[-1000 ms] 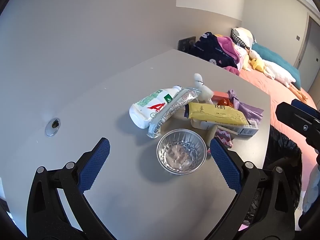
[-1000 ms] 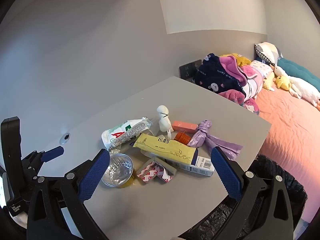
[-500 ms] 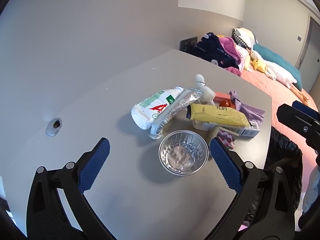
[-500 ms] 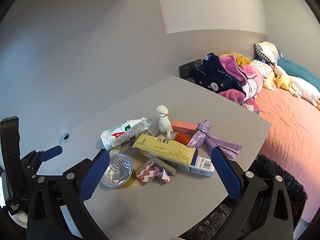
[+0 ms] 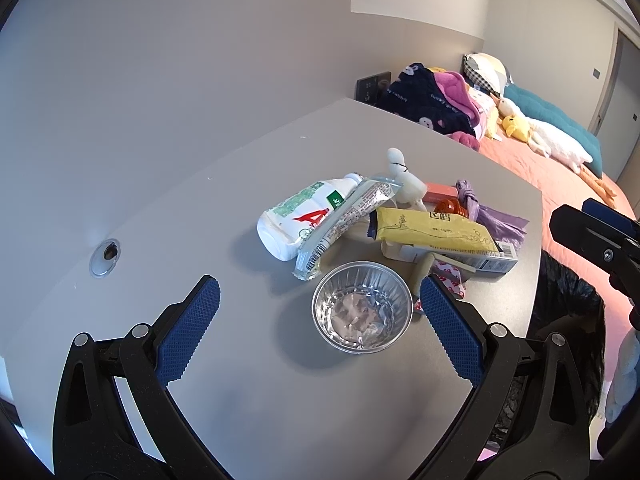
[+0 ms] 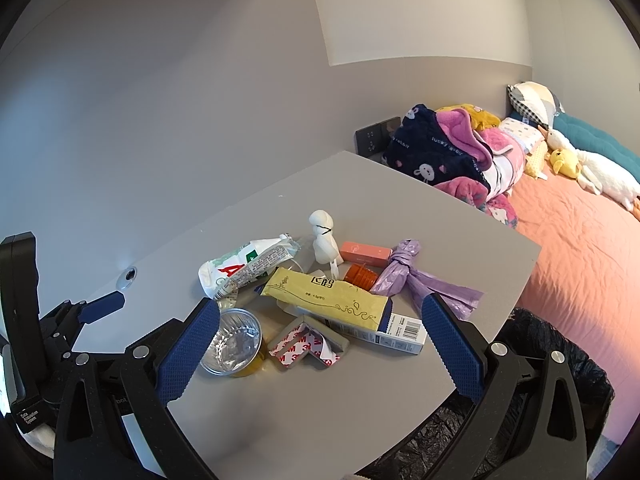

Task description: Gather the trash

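Black frames, silver screws, blue knurled fingers (image 5: 188, 336).

From my left wrist view, the plastic cup (image 5: 362, 312) stands nearest on the table (image 5: 248, 380), between my spread left gripper (image 5: 320, 300) fingers. Just behind it, to the left, lies the milk bottle (image 5: 296, 220) with a flat wrapper (image 5: 344, 220) resting across it. To the right of those, the snack packet (image 5: 436, 230) lies on top of a long carton (image 5: 476, 260). Behind the packet stand the small figurine (image 5: 404, 184), a little box (image 5: 440, 192) and a knotted plastic bag (image 5: 488, 216). My right wrist view has the tape scraps (image 6: 306, 346) near, right of the cup. The lined trash bin (image 6: 552, 344) sits off the table's right edge, with the bed (image 6: 592, 248) beyond.
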